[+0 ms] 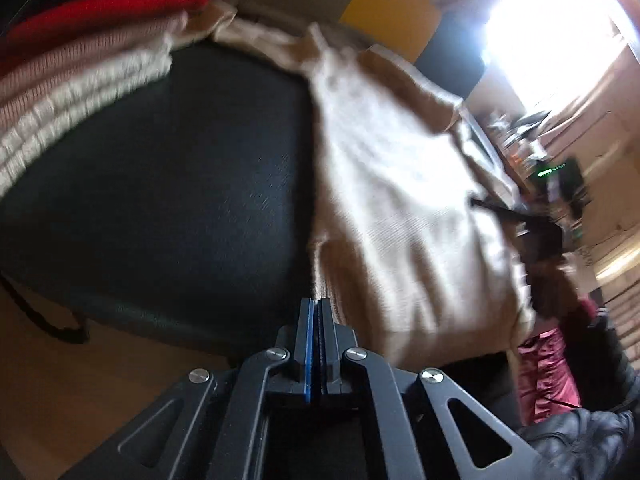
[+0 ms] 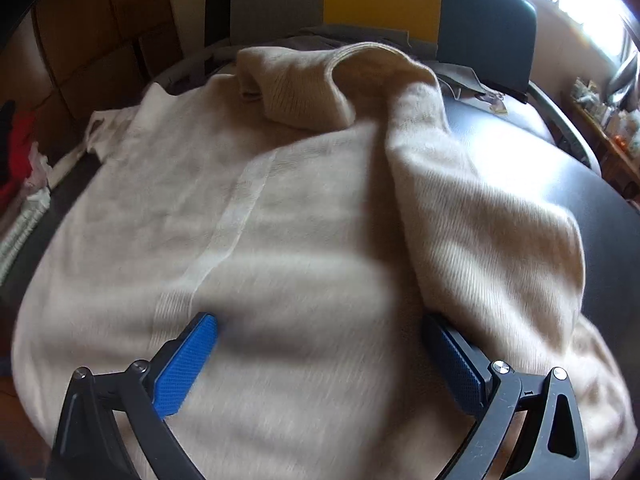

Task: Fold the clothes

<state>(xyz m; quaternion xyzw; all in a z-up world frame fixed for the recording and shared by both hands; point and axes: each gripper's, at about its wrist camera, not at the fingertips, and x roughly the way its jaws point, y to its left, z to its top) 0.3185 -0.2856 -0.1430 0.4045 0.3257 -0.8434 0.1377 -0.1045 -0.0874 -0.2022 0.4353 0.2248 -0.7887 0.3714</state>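
Mid-fold: the right gripper (image 2: 320, 360) hovers wide open over the cream sweater (image 2: 304, 216); the left gripper (image 1: 316, 320), fingers together and empty, sits beside its edge. Next, I judge, grip the near hem.

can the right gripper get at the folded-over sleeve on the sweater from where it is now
Probably yes. The right gripper is open, low over the cream sweater, and the sleeve lies on top just beside its right finger, with nothing covering it.

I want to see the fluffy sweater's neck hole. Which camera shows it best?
The right wrist view: the cream sweater lies spread out, its ribbed collar in plain sight near the top. The left wrist view shows the sweater blurred and side-on, with no clear collar.
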